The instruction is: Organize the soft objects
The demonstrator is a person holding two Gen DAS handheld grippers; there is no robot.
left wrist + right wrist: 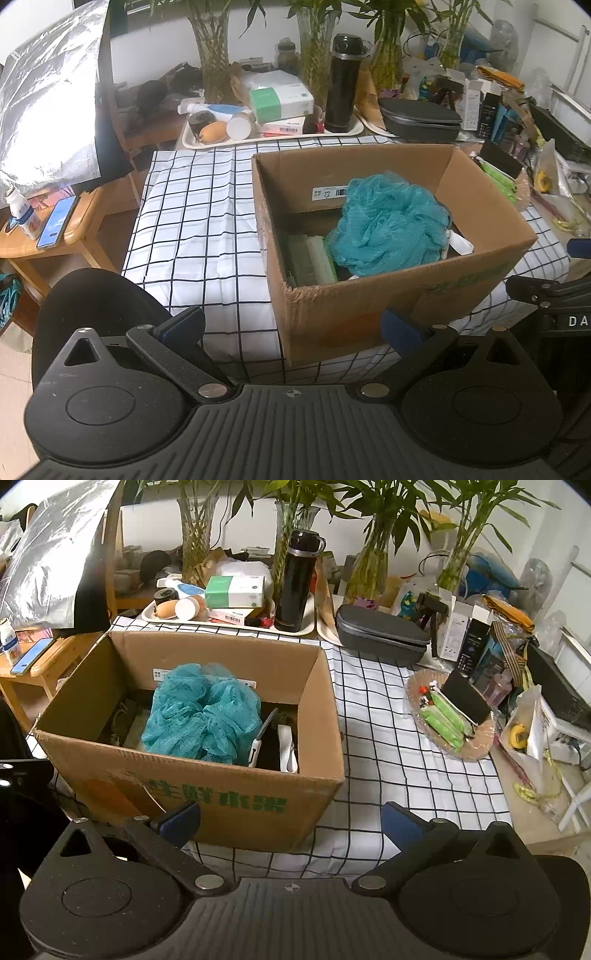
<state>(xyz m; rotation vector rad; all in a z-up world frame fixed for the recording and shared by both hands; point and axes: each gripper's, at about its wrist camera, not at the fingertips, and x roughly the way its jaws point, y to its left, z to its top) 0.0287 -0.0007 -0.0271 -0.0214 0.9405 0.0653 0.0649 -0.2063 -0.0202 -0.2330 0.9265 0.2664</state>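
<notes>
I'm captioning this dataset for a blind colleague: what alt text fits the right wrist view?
An open cardboard box sits on a checked tablecloth, holding a teal mesh bath pouf. The open, empty right claw hovers in front of the box. Behind stand a black flask on a tray and vases of bamboo.

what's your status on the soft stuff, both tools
Left tool open, empty, short of the cardboard box. Right tool open, empty, at the box front. Teal bath pouf already in the box. Nothing in the way.
</notes>
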